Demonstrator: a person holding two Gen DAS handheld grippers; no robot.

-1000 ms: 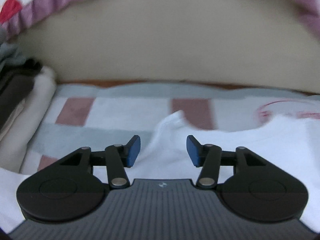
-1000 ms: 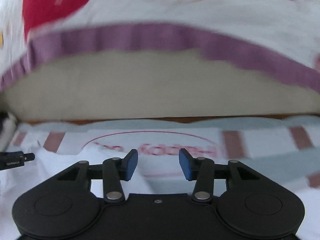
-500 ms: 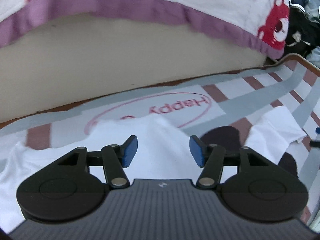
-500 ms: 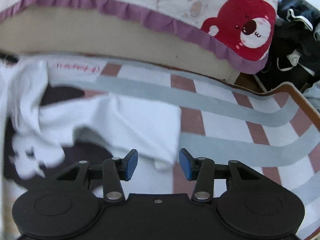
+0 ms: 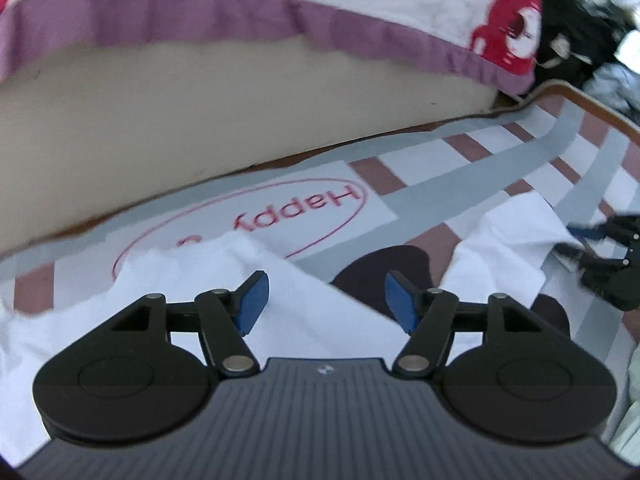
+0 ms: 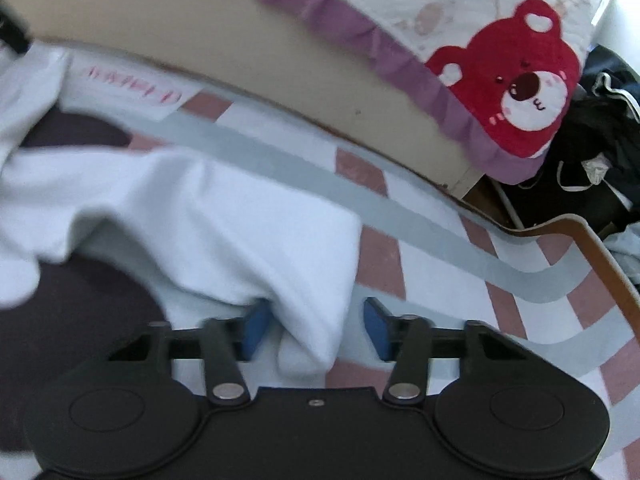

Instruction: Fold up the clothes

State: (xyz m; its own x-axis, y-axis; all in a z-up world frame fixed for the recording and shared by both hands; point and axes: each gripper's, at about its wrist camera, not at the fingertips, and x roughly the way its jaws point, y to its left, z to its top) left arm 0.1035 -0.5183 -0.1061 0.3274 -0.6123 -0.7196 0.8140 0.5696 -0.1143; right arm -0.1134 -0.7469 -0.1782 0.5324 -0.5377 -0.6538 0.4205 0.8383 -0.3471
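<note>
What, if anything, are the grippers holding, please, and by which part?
Nothing yet: the right gripper, its jaws just closing, straddles the sleeve hem of the white shirt; the left gripper hangs open, empty.

Blurred mat lettering [image 6: 132, 86], white garment [image 6: 208, 216] partly hidden

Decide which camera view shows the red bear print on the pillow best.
The right wrist view: the red bear print shows whole and sharp, face included. The left wrist view shows it blurred and cut at the frame's top.
</note>
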